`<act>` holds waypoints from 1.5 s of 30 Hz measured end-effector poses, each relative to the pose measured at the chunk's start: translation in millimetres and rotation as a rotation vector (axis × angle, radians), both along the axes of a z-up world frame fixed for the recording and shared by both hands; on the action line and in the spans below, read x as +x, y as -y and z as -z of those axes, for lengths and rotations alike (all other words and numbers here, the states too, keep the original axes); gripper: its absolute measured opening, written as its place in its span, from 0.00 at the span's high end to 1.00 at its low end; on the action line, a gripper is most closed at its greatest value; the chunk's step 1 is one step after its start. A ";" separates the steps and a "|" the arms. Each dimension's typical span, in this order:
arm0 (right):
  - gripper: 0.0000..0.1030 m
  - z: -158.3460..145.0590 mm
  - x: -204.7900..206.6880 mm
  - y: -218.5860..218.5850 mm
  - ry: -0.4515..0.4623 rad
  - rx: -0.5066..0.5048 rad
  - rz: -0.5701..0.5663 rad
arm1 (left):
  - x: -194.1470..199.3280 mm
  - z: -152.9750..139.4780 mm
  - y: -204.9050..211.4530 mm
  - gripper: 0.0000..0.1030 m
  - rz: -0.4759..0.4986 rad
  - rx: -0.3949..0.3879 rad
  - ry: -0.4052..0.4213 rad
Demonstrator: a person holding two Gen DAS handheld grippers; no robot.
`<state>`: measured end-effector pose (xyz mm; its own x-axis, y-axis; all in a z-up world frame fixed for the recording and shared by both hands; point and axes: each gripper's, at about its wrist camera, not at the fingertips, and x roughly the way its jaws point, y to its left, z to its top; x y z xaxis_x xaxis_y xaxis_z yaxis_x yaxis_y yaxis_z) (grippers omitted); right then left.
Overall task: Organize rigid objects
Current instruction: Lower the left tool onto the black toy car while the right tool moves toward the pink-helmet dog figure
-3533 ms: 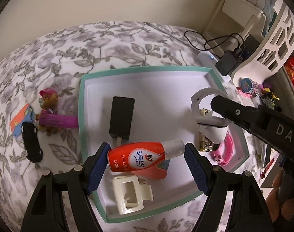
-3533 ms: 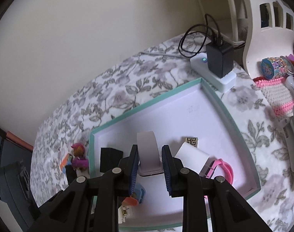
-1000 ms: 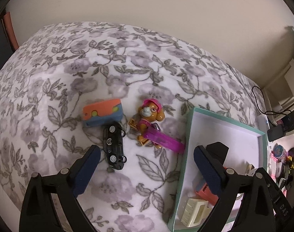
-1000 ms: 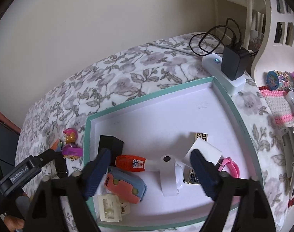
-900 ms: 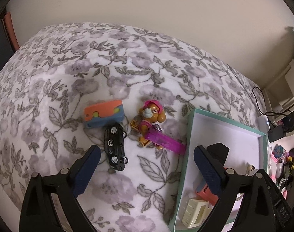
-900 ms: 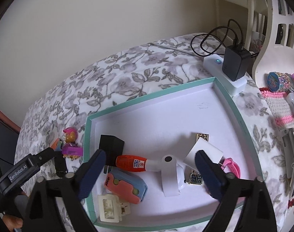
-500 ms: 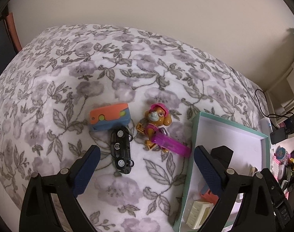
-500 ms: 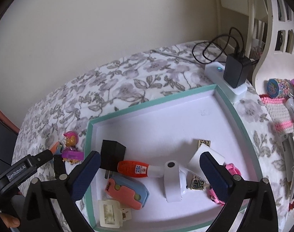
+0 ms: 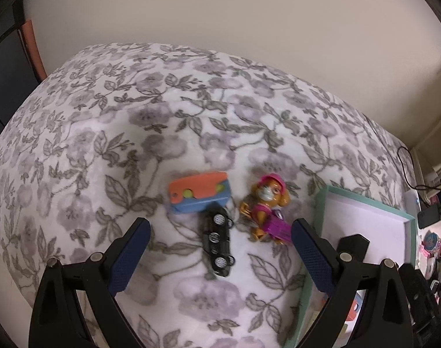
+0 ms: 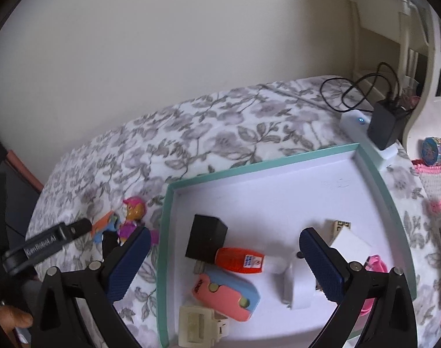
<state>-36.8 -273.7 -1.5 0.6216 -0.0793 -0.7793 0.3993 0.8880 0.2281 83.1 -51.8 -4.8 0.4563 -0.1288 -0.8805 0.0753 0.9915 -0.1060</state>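
The bedspread [image 9: 110,133] filling most of the left wrist view is white with a grey-lilac print of flowers and leaves. At the centre of that frame lie an orange-topped blue case [image 9: 199,192] with a yellow-green dot, a black toy car [image 9: 217,243] with silver wheels, and a tan puppy figure [image 9: 268,203] in a pink cap and magenta outfit. In the right wrist view, the tray [image 10: 278,161] has a mint-green rim and a pale lilac-white floor. Lower centre, it holds a black charger block [image 10: 205,239], a red bottle [image 10: 240,259] with a white label, a pink-and-blue case [image 10: 227,294], and a cream hair clip [image 10: 198,326]. Both grippers carry dark blue pads [image 10: 127,266] on black frames. The wall [image 10: 191,43] is cream.
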 end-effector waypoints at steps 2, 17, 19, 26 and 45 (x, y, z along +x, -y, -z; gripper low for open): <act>0.00 1.9 3.1 -5.0 -0.014 -0.015 -0.010 | 3.7 1.7 -6.8 0.05 -0.015 -0.007 -0.007; 0.00 8.8 46.4 -49.6 -0.049 0.036 -0.115 | 35.5 24.2 -57.5 0.05 -0.117 -0.099 -0.094; 0.00 13.1 54.0 -61.5 -0.057 0.052 -0.143 | 36.8 27.8 -59.0 0.05 -0.112 -0.095 -0.109; 0.00 27.1 68.5 -89.2 -0.087 0.068 -0.212 | 35.9 45.2 -54.6 0.05 -0.069 -0.115 -0.186; 0.00 32.1 68.9 -77.3 -0.112 0.054 -0.182 | 32.0 72.7 -17.1 0.39 0.075 -0.137 -0.286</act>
<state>32.1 -196.4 -33.6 0.5311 0.0701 -0.8444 0.2593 0.9353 0.2408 115.2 -34.6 -77.5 0.1775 -0.2794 -0.9436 0.0955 0.9592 -0.2660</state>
